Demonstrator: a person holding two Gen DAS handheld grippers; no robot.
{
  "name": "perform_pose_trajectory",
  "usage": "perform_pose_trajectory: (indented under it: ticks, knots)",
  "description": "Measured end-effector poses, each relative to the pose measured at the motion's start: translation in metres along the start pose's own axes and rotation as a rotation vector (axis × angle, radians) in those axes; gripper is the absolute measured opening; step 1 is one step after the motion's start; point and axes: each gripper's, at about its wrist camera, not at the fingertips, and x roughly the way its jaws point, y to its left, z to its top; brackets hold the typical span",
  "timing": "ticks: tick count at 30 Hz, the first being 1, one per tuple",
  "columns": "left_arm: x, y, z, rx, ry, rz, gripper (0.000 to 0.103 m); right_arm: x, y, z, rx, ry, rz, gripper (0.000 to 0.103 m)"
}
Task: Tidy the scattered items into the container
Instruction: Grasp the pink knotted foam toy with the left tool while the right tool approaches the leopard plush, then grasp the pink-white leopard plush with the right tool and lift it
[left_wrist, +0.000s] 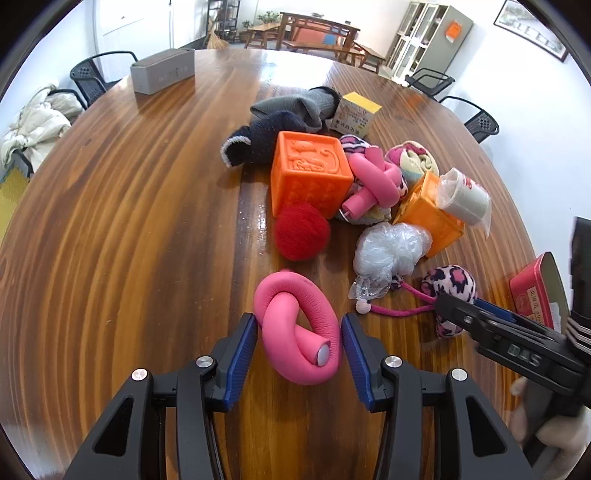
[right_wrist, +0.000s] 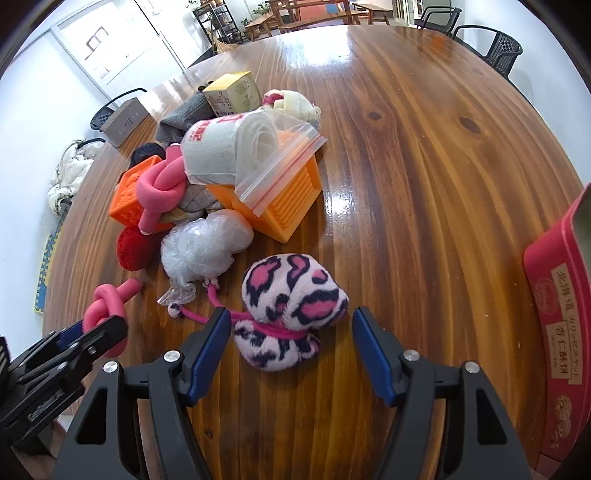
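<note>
Bright, even daylight in both fisheye views.
White glare lies on the glossy wooden table (right_wrist: 424, 155); shadows are soft, edges bend strongly with dark corners, and the centre is sharp.

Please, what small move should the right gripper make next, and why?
Probably close. The right gripper is open with the leopard plush toy lying between its pads, untouched, so closing should grasp it. The red tin waits on the right.

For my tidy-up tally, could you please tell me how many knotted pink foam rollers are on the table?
2. One pink foam roller sits between the left gripper pads. The other knotted roller lies on the pile beside the orange cube. More may be hidden under the pile.
</note>
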Motion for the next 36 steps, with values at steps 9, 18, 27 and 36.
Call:
perform_pose_trajectory:
  ticks: [9, 18, 27, 36]
  knots:
    - [-0.012, -0.004, -0.007, -0.005, -0.026, 0.01, 0.049, 0.007, 0.013, 0.001, -0.111, -0.015, -0.049, 0.056]
    - [-0.008, -0.002, -0.014, -0.032, -0.025, 0.047, 0.049, -0.012, 0.009, -0.013, -0.149, -0.041, -0.062, 0.052]
    - [0.017, 0.003, -0.016, -0.071, 0.004, 0.058, 0.05, -0.041, -0.005, -0.022, -0.13, -0.072, -0.068, 0.052]
    - [0.043, 0.004, -0.024, -0.077, -0.008, 0.073, 0.047, -0.074, -0.018, -0.027, -0.119, -0.125, -0.072, 0.052]
